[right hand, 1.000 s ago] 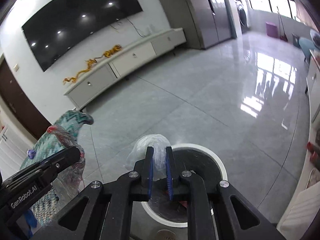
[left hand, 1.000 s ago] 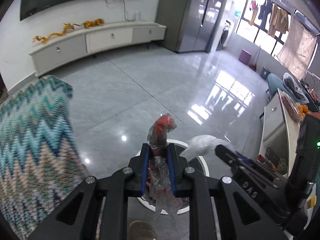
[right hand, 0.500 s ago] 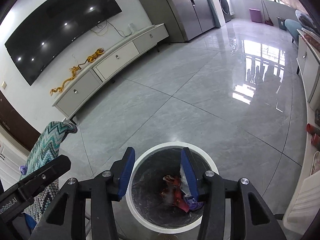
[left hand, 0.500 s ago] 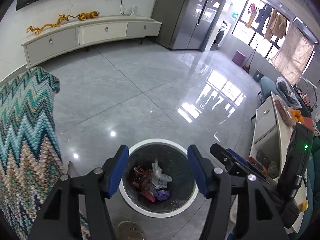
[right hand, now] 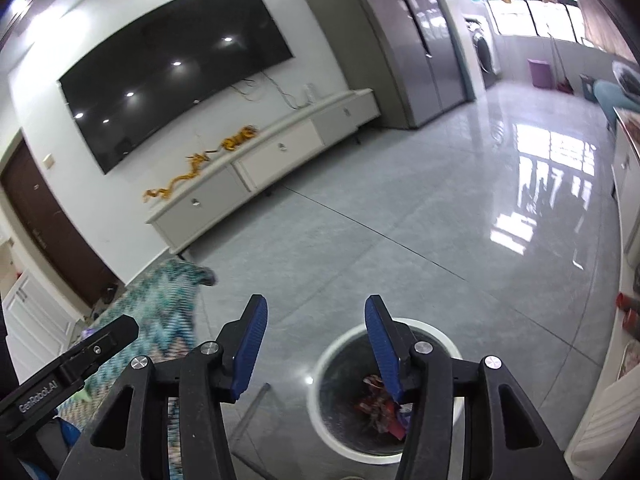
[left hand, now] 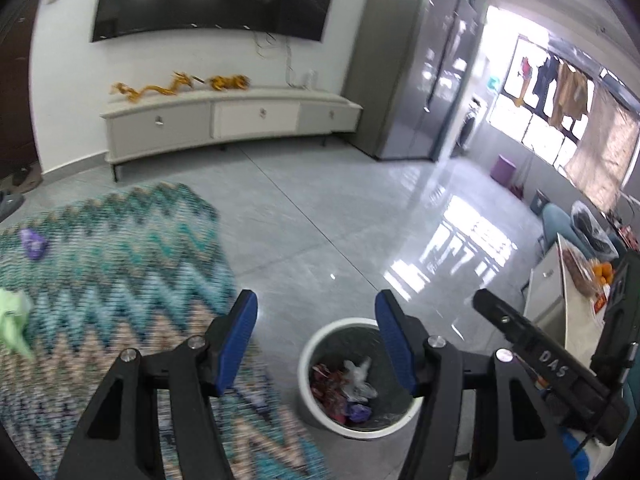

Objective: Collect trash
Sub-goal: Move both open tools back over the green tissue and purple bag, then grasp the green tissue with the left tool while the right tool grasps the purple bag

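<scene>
Hovering over the white bin (left hand: 320,408) with wrappers (left hand: 340,384) inside, my left claw (left hand: 316,342) gapes empty; my right claw (right hand: 312,346) is opening, nothing between its pads. On the zigzag blanket (left hand: 132,248) a purple scrap (left hand: 34,243) and what looks like pale green paper (left hand: 14,320) remain: light, crumpling stuff, best pinched at a raised fold.

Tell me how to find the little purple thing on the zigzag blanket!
Look at the big teal zigzag blanket left of the white trash bin. The purple thing lies near its far left edge. The only other scrap there, the crumpled piece, is pale green.
</scene>
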`<state>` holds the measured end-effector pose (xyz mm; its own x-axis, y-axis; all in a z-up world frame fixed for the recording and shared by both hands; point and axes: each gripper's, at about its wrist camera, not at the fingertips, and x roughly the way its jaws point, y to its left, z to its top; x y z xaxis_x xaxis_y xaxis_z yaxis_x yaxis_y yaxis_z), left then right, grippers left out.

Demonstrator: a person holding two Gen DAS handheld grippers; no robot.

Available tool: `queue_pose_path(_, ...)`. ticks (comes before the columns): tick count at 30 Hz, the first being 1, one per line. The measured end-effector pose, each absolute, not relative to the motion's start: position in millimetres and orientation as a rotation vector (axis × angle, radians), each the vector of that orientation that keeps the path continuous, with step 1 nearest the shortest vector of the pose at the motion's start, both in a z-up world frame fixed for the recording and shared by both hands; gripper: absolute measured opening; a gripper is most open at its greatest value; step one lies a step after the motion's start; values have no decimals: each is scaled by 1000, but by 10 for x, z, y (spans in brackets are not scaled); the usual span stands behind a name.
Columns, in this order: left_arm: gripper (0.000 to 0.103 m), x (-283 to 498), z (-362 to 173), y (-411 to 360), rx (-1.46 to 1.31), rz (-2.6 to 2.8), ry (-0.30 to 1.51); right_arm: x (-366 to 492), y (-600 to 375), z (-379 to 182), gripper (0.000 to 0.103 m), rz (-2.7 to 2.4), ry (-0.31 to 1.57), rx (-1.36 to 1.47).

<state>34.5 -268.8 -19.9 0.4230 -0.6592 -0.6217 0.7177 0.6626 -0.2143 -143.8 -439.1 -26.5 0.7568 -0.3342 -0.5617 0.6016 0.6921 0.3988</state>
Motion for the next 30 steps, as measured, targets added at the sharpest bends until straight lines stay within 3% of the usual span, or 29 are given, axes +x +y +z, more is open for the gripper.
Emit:
queue_pose_path(11, 70, 849, -43, -1417, -7, -622, 653, -885, -3617, 130, 51, -378, 475, 491)
queue_pose_path(21, 71, 1620, -519, -362, -91, -367, 717, 37, -2897, 146, 55, -163, 528, 382)
queue_pose_path(30, 71, 2054, -963, -170, -115, -325, 803, 848, -2519, -75, 55, -23, 586, 334)
